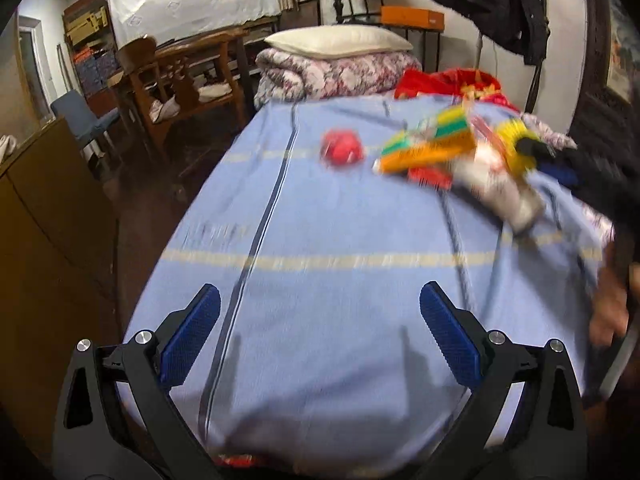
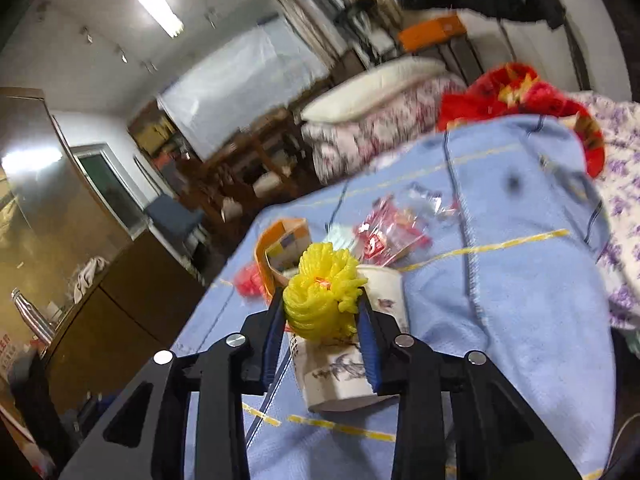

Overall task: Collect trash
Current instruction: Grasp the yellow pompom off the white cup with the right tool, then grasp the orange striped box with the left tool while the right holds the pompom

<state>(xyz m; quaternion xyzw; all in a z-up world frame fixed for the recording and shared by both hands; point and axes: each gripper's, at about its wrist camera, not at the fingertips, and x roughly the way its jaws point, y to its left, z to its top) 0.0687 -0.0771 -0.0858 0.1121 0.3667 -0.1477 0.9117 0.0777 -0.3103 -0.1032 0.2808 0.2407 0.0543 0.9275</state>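
Trash lies on a blue blanket [image 1: 320, 220] on a bed. My right gripper [image 2: 322, 306] is shut on a yellow foam net [image 2: 320, 300] and holds it above a white paper cup [image 2: 348, 360] that lies on its side. Beyond it lie an orange carton [image 2: 280, 244], a red wad [image 2: 250, 280] and clear red-printed wrappers [image 2: 394, 228]. In the left wrist view the red wad [image 1: 342, 148], the carton [image 1: 432, 144], the cup [image 1: 504, 192] and the yellow net [image 1: 514, 144] show at the far right, blurred. My left gripper [image 1: 320, 312] is open and empty over the near end of the blanket.
A folded floral quilt [image 1: 332, 76] with a pillow [image 1: 340, 40] sits at the bed's head, beside a red blanket [image 1: 452, 80]. A wooden cabinet [image 1: 48, 220] stands left of the bed. Wooden chairs [image 1: 172, 80] stand beyond it. A dark coat [image 1: 492, 4] hangs at upper right.
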